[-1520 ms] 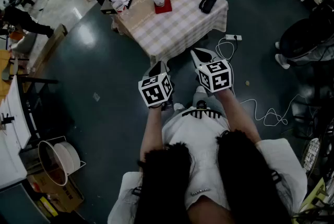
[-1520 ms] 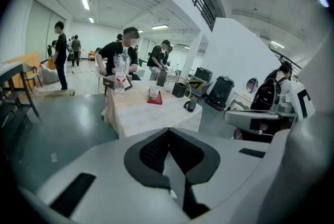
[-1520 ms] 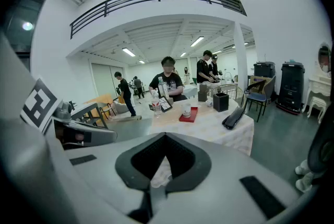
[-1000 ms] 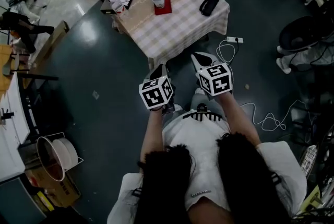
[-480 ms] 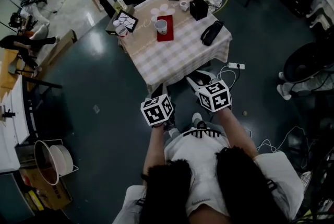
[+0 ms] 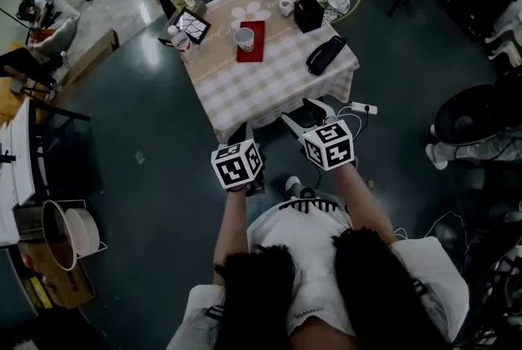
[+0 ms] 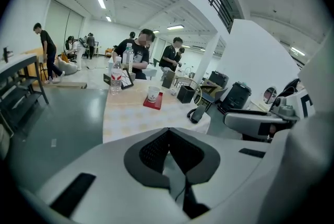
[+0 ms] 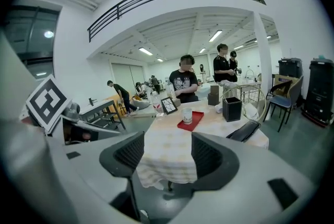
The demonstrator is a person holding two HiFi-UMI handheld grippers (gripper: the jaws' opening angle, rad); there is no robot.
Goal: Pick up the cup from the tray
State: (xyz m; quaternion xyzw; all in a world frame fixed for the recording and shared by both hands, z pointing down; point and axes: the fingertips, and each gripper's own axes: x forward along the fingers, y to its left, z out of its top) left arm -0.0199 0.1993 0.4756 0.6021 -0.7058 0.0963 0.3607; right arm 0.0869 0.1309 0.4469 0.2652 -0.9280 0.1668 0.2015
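While cup (image 6: 244,37) sits on red tray (image 6: 254,48), upper centre, well off: right claw (image 6: 298,113) just been spreading, empty; left claw (image 6: 241,131) pinched together, empty. Reach over surface (image 6: 269,91), straddle cup squarely.

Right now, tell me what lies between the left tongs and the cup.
Between left tongs and cup: only bare tablecloth and tray edge, per head view.

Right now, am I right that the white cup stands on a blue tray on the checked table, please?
Not quite: the tray is red, not blue, as the head view shows. The white cup does stand on it, on the checked table.
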